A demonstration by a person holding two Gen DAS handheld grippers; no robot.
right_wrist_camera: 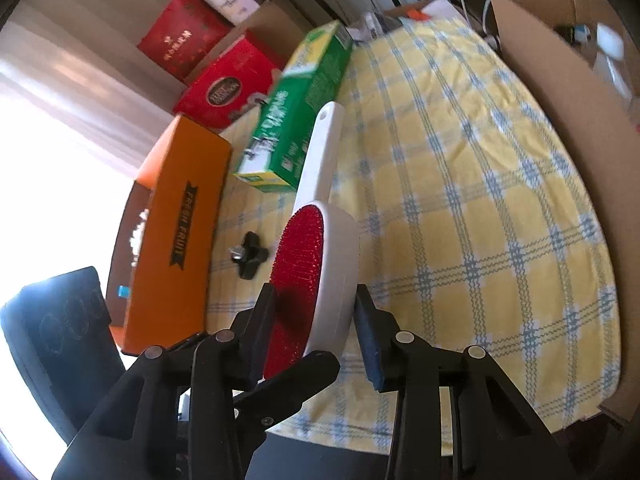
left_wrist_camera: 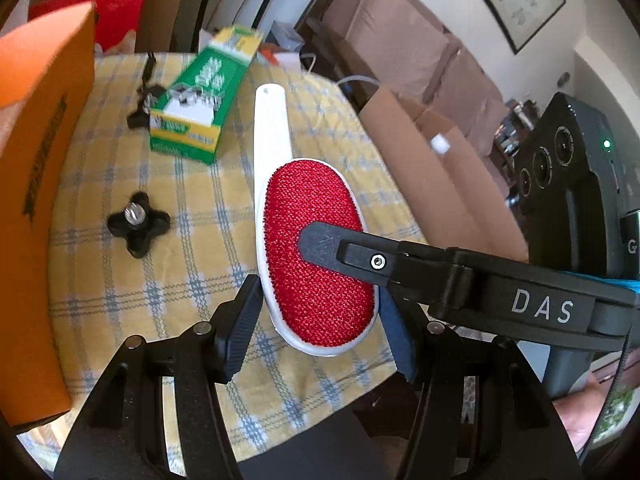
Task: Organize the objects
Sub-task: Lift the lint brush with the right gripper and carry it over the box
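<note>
A white-handled lint brush with a red pad (left_wrist_camera: 316, 256) is held above the yellow checked tablecloth (left_wrist_camera: 120, 280), handle pointing away. My left gripper (left_wrist_camera: 320, 316) has its fingers at the two edges of the brush head. My right gripper (right_wrist_camera: 314, 320) closes on the same head across its red face and white back (right_wrist_camera: 328, 272); one of its fingers (left_wrist_camera: 332, 244) lies on the red pad in the left wrist view. A green and yellow carton (left_wrist_camera: 200, 96) lies at the table's far side, also in the right wrist view (right_wrist_camera: 300, 108). A black star knob with a screw (left_wrist_camera: 138, 222) lies on the cloth.
An orange "Fresh Fruit" box (right_wrist_camera: 172, 236) stands along the table's left edge. Another small black clamp part (left_wrist_camera: 144, 92) lies beside the carton. Red boxes (right_wrist_camera: 224, 88) and cardboard boxes (left_wrist_camera: 440, 168) stand beyond the table. A sofa (left_wrist_camera: 400, 40) is behind.
</note>
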